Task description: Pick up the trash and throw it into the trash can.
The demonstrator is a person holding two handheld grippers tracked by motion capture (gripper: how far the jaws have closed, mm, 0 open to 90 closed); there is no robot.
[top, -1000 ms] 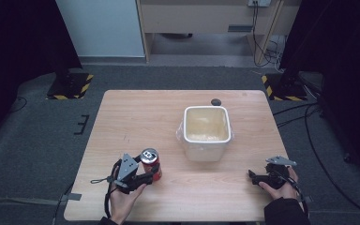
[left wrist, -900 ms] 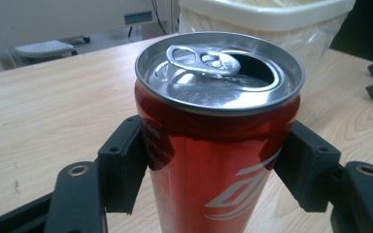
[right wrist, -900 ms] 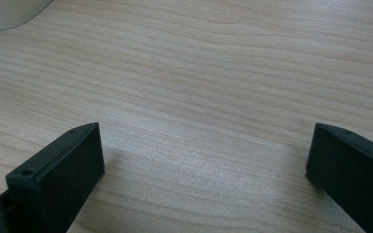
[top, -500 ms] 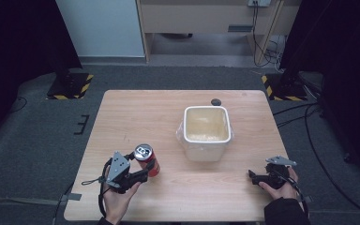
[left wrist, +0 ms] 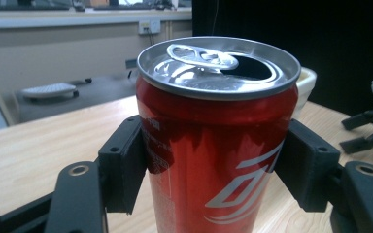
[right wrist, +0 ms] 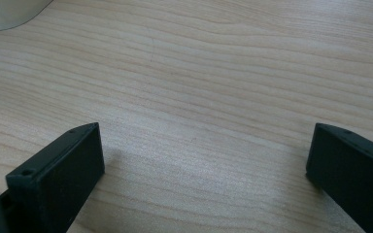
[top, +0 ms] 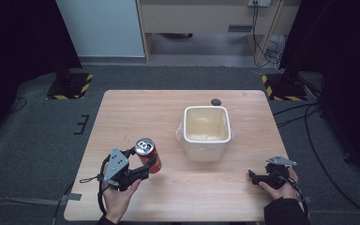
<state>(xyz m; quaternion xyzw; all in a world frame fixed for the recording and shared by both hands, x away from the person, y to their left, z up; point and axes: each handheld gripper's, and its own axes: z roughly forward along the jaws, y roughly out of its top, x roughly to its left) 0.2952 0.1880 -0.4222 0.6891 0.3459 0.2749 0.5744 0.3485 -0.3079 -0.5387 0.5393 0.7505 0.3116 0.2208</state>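
Observation:
A red drink can (top: 147, 155) with an opened silver top is clamped between the black pads of my left gripper (top: 150, 165) near the table's front left, held just above the wood and leaning slightly. In the left gripper view the can (left wrist: 213, 145) stands between both pads, which press on its sides, so the left gripper (left wrist: 213, 174) is shut on it. My right gripper (top: 253, 176) rests low at the table's front right, pointing left. In its own view the right gripper (right wrist: 206, 165) stands open over bare wood.
A white square bin (top: 205, 152) stands right of the table's middle, with a pale residue inside. A small dark round object (top: 215, 101) lies behind it near the far edge. The wooden table (top: 136, 112) is bare elsewhere. Dark floor and cables surround it.
My left gripper has lifted the can off the table and drifted a little left. The right gripper has stayed where it was.

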